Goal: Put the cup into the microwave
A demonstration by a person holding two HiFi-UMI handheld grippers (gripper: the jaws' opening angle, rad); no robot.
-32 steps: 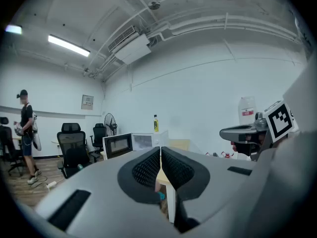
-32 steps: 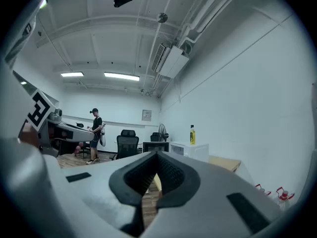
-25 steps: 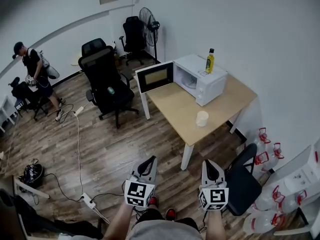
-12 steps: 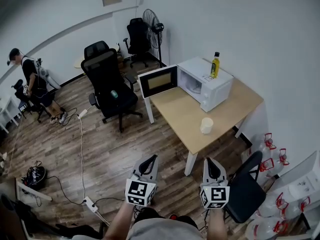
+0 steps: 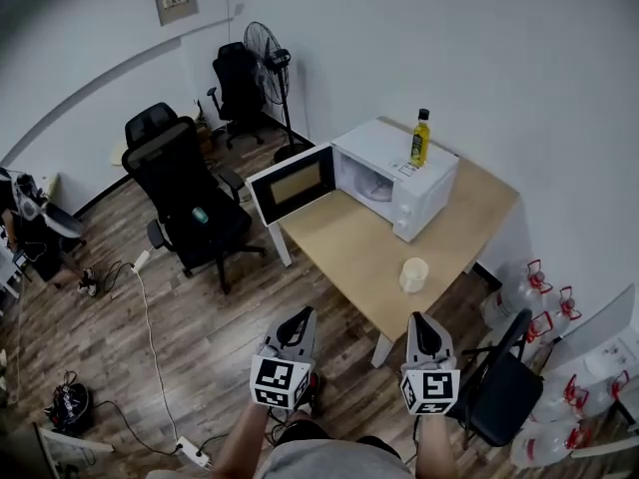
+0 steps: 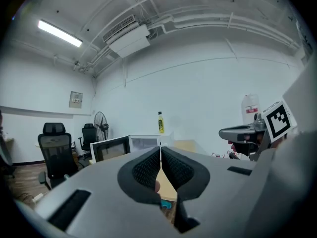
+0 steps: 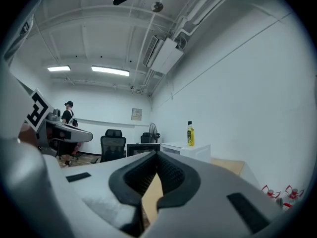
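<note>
Pressed together on the left gripper [image 6: 160,152], fingers [image 6: 143,170] flat on each other with nothing between. Same on the right gripper [image 7: 157,157]: closed and empty. Held out low in front of the body, side by side, well short of the worktop [image 5: 349,238].

Not yet near the cup [image 5: 413,273]. Standing upright close to the near edge of the worktop, well apart from both grippers, in front of the microwave [image 5: 394,173].

Could go wrong in a few ways:
- Reaching the cup with closed fingers would push it, and maybe tip it or slide it off the near edge. Need to open wide first.
- Squeezing too hard might crush a thin cup. Squeezing too softly might drop it on the way.
- Swinging an arm in carelessly could bump the open door [image 5: 292,183], sticking out past the worktop's left end.
- Lifting the cup too high at the opening could hit the top of the microwave and shake the bottle [image 5: 420,138] standing up there.
- Also a black chair [image 5: 496,387] just beside the worktop, easy to bump on the way in.

Inside the cup: cannot tell from here. Inside the microwave: looks bare, ready for the cup. Inside the bottle: yellow liquid. By the wall on the floor: big clear water jugs [image 5: 519,292], too small to tell how full.
</note>
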